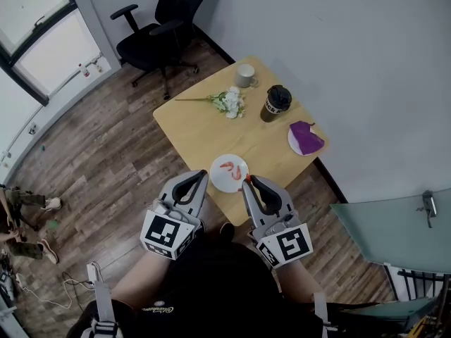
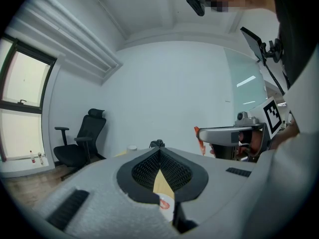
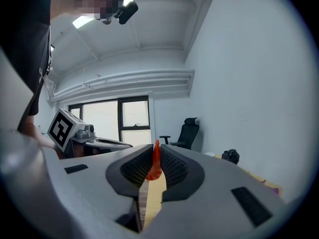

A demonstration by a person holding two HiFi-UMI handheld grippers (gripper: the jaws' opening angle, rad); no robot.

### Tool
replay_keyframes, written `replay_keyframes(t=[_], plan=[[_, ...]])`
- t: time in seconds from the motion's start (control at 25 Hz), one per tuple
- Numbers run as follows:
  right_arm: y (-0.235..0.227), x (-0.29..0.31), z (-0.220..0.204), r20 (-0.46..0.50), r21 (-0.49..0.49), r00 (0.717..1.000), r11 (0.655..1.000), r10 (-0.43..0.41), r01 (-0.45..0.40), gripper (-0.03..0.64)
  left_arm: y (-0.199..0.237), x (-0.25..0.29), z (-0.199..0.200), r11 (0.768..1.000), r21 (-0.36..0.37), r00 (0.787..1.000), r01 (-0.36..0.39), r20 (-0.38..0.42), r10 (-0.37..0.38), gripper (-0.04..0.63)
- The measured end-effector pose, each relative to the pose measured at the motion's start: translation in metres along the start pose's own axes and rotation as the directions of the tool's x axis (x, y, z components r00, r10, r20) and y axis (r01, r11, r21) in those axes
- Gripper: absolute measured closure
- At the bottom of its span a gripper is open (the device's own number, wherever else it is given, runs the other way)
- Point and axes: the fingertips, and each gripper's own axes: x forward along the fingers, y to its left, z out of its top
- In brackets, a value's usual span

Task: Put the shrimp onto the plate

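— Jaws of grey left gripper [image 1: 198,178] pressed together, empty, just beside round white plate [image 1: 224,184]. Red plated shrimp [image 1: 229,167] on it, perhaps two.
— Grey right gripper [image 1: 249,182] pinching small orange shrimp [image 3: 155,159] at plate's rim. Likely soft, light, slippery; gentle mid-body hold safest.

Holding the left hand-held gripper [image 1: 199,177] forward, jaws closed tip to tip with nothing between them. Pinching a shrimp [image 3: 154,163] in the closed jaws of the right hand-held gripper [image 1: 248,182], just beside the left, tips angled inward.
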Motion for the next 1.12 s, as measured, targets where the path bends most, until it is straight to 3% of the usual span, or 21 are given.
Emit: replay_keyframes(t=[0.8,1.12], plan=[[-0.002,0.025,-0.027,-0.079,0.015,0.997,1.000,0.023,-0.022,0.571,0.020,0.007,-0.018,0.999,-0.042,0.999,-0.025,-0.037,0.023,0.595],[-0.015,0.048,-0.089,-0.239,-0.050,0.971,0.998,0.028,-0.042,0.571,0.021,0.012,-0.020,1.000,0.006,0.999,-0.020,-0.040,0.020,0.595]])
